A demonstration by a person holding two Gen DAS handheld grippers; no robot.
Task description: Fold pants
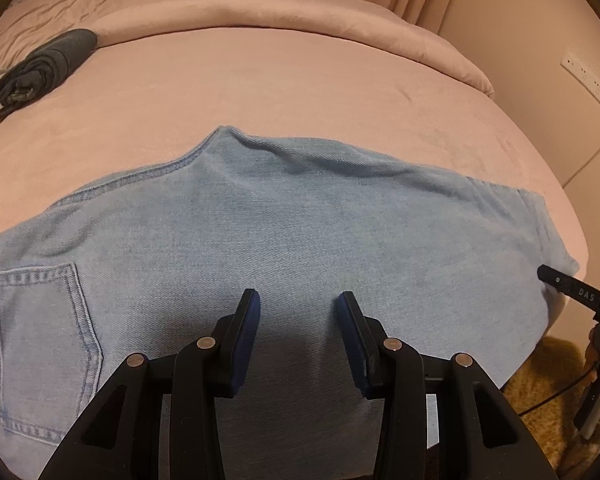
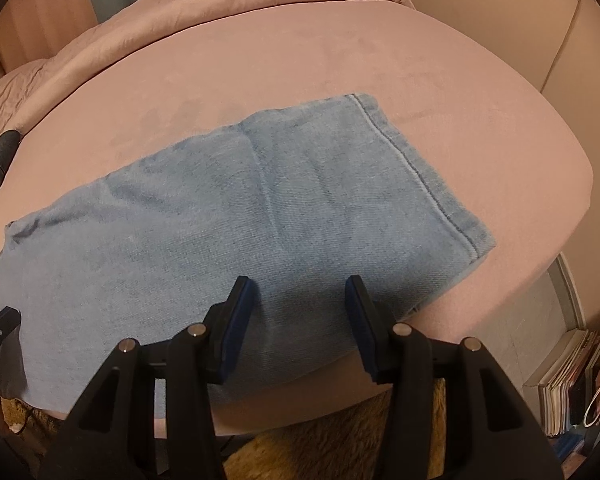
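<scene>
Jeans lie flat on the pink bed, legs stacked one on the other, back pocket at the left end, hems at the right end near the bed corner. Likely step: next fold, hem end over toward the pocket end. To do it well: pinch both layers at the near edge, keep the two grips level, lift just clear of the bed, carry across without dragging, line edges up before letting go; denim looks stiff and thick, so take a deep bite. Left gripper has its fingers part-open, nothing between them, tips over the mid-leg denim; contact cannot be told. Right gripper likewise part-open and empty, over the near edge just short of the hems. Jeans sit under and ahead of both finger pairs. Dark folded garment lies well apart at far left.
</scene>
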